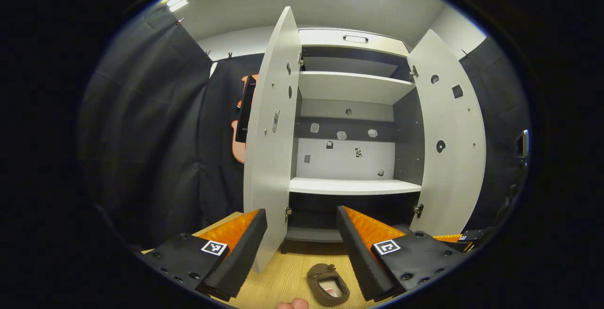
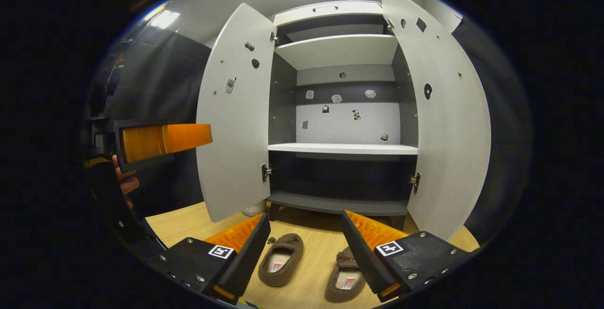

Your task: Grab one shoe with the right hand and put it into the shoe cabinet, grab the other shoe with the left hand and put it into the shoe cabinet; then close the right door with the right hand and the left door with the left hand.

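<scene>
Right gripper view: both shoes are seen on the floor (image 2: 306,280) before the open shoe cabinet (image 2: 342,148), so the right tongs (image 2: 304,247), spread and empty like the left tongs (image 1: 302,247), should be lowered over the right shoe (image 2: 343,276) and closed gently.

Right shoe (image 2: 346,276) partly behind right claw's finger; shelf stickers (image 2: 337,98) illegible.

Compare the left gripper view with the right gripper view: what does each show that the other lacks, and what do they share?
Left gripper view: one brown slipper on the wooden floor, between the open left gripper fingers.

Right gripper view: two brown slippers side by side before the open right gripper.

Both: the shoe cabinet with both doors open and bare shelves.
</scene>
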`<control>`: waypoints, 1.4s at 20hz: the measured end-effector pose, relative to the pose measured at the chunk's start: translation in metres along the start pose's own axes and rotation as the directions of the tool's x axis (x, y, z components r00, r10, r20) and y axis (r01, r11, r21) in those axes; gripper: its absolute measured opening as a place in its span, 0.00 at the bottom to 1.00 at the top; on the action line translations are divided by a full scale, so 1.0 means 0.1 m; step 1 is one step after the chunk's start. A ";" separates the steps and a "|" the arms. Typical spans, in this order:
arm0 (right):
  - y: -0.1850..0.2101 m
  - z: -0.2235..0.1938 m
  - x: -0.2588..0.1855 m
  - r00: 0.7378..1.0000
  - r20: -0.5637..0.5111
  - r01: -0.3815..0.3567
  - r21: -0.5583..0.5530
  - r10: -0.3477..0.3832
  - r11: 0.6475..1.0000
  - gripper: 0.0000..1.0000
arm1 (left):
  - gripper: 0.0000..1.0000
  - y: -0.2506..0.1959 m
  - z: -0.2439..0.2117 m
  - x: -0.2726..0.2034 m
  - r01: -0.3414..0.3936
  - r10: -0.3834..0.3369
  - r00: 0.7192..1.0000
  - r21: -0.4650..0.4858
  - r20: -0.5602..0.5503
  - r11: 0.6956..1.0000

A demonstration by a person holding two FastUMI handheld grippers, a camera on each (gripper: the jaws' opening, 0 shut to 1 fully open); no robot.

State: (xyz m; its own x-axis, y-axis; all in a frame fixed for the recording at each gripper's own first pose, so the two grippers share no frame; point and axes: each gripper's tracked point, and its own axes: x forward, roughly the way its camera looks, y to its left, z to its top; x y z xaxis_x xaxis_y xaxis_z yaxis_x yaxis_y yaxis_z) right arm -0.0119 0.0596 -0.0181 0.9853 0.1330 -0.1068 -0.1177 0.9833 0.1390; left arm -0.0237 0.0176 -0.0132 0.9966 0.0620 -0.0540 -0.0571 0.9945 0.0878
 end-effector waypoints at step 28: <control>-1.41 -2.24 0.40 0.832 -0.526 0.147 -0.098 -0.177 0.984 0.88 | 0.97 0.27 -0.40 0.16 -0.124 0.124 0.992 -0.012 -0.031 0.992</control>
State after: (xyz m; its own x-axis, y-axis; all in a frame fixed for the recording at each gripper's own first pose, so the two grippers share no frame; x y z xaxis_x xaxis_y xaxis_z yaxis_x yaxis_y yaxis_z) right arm 0.0161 -0.0459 -0.2628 0.7759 0.0022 -0.6309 0.0172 0.9996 0.0246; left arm -0.0114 0.0485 -0.0517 0.9796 0.1870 -0.0739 -0.1809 0.9801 0.0822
